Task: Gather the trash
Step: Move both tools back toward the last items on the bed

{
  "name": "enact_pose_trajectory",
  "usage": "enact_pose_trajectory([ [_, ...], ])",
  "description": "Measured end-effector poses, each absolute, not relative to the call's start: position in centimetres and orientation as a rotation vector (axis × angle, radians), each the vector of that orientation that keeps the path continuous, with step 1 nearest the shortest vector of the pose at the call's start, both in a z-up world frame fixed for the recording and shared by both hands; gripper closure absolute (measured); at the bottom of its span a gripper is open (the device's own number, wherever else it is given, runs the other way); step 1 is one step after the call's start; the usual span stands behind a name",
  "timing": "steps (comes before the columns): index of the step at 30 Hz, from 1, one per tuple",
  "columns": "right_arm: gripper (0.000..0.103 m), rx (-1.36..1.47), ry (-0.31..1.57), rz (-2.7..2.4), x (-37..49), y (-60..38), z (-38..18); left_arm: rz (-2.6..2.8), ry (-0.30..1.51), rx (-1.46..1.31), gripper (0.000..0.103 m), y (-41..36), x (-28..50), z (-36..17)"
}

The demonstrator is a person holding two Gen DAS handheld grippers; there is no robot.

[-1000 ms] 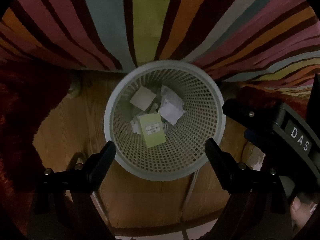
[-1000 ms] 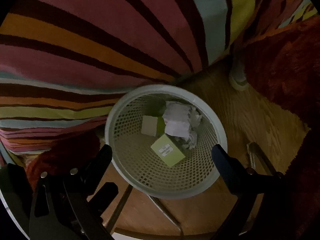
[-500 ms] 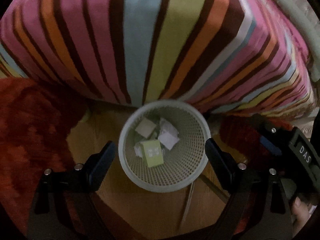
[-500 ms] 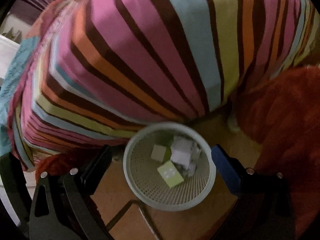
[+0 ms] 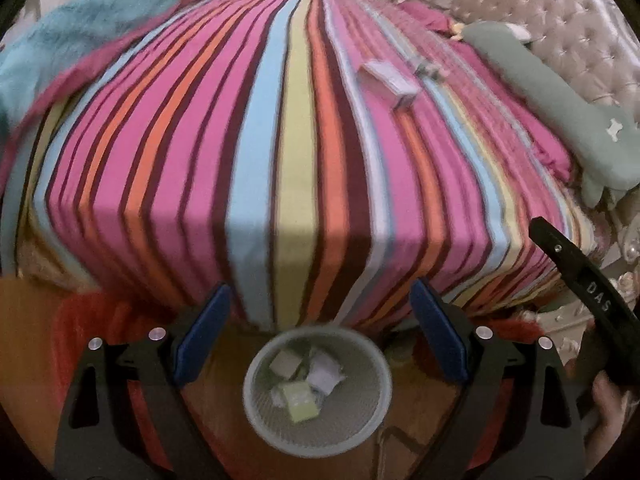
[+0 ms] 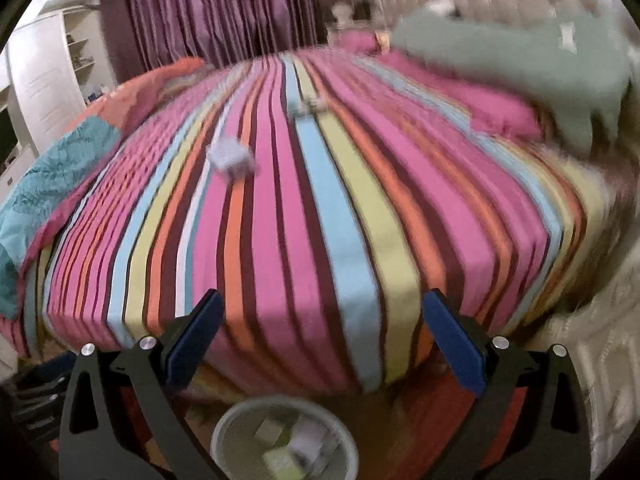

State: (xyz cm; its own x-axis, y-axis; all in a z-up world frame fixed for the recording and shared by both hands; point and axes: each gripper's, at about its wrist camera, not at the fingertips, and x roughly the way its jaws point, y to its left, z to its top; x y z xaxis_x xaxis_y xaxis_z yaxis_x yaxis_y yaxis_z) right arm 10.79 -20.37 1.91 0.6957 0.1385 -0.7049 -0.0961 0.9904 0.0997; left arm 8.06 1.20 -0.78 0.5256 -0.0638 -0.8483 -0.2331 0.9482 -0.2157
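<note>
1. The trash already collected, a yellow-green box (image 5: 301, 399) and crumpled white papers (image 5: 326, 374), is lying in the pale mesh basket (image 5: 372, 412) that is standing on the wooden floor at the foot of the bed.
2. More trash is waiting on the striped bedspread (image 5: 256, 168): a small white box (image 5: 387, 79) and, further back, a blurred little scrap (image 5: 428, 67).
3. The left gripper (image 5: 320, 332) is hanging above the basket with its blue-padded jaws spread wide and nothing between them.
4. The right gripper (image 6: 320, 334) is likewise standing spread and empty; its camera is catching only the top part of the basket (image 6: 224, 436) at the bottom edge.
5. Only the left view is showing the whole basket, the right gripper's black body with a hand (image 5: 608, 408) on it, and an orange-red rug (image 5: 92, 344).
6. Only the right view is showing purple curtains (image 6: 224, 12) and a white cupboard (image 6: 44, 92); there the white box (image 6: 231, 157) is sitting left of centre.
7. A green pillow (image 5: 560, 108) and a tufted headboard (image 5: 560, 12) are lying beyond the bedspread.
</note>
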Motion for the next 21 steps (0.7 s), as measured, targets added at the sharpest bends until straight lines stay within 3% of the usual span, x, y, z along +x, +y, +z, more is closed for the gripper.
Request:
enact_pose_trajectory([
  [9,0.008,0.113,0.664,0.114,16.4,-22.4,4.5,0.096,0.926,-0.387,0.015,-1.4,14.6,2.9],
  [21,0.008,0.081,0.707,0.259,25.1,-21.3,4.3,0.177,0.945,-0.452,0.015,-2.7,23.4,0.8],
])
